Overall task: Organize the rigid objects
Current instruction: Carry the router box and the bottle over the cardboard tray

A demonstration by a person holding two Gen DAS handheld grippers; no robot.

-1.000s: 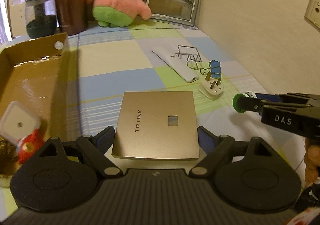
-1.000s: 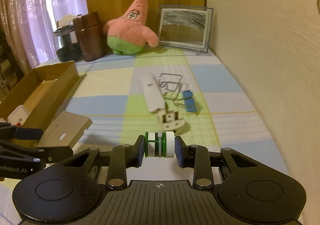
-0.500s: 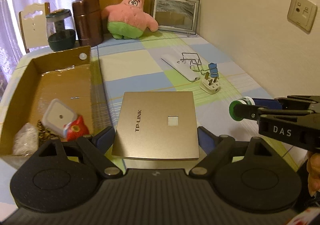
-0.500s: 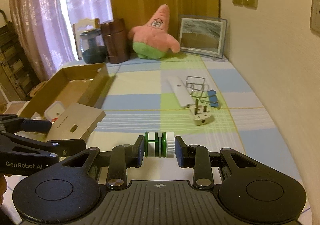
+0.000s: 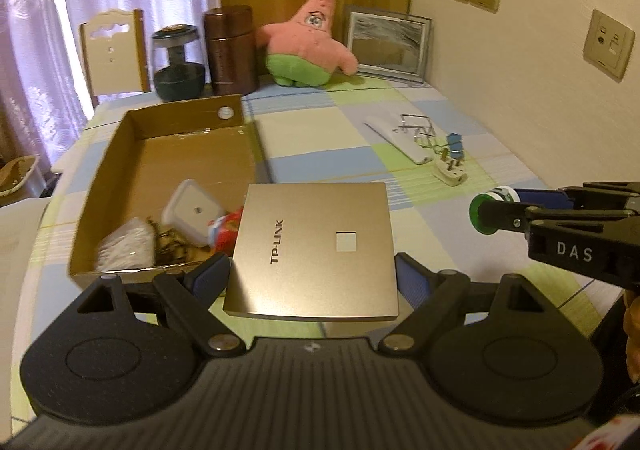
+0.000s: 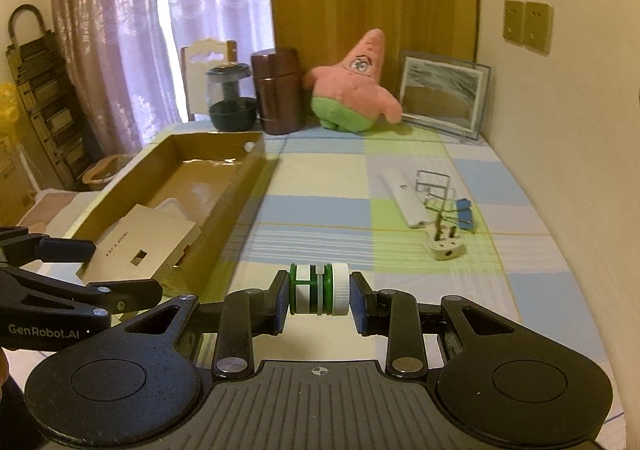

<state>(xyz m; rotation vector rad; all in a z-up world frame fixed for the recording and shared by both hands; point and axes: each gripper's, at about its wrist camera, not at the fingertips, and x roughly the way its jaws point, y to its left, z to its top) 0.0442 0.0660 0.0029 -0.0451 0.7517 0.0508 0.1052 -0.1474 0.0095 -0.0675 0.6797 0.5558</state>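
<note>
The right gripper (image 6: 319, 300) is clenched on a green-and-white spool (image 6: 318, 289), its 2 pads pressing the end faces, low in the frame's centre. The left gripper (image 5: 311, 278) grips a gold TP-LINK panel (image 5: 316, 250) by its 2 side edges, centre frame, overlapping the cardboard box's (image 5: 132, 126) near corner.

To do this well, I'd carry both clear above the box wall, keep the panel level, and release low over bare floor.

The left view shows the box's clutter, including a white container (image 5: 194, 210); the right view hides most of it behind the panel, but shows the spool's full profile.
</note>
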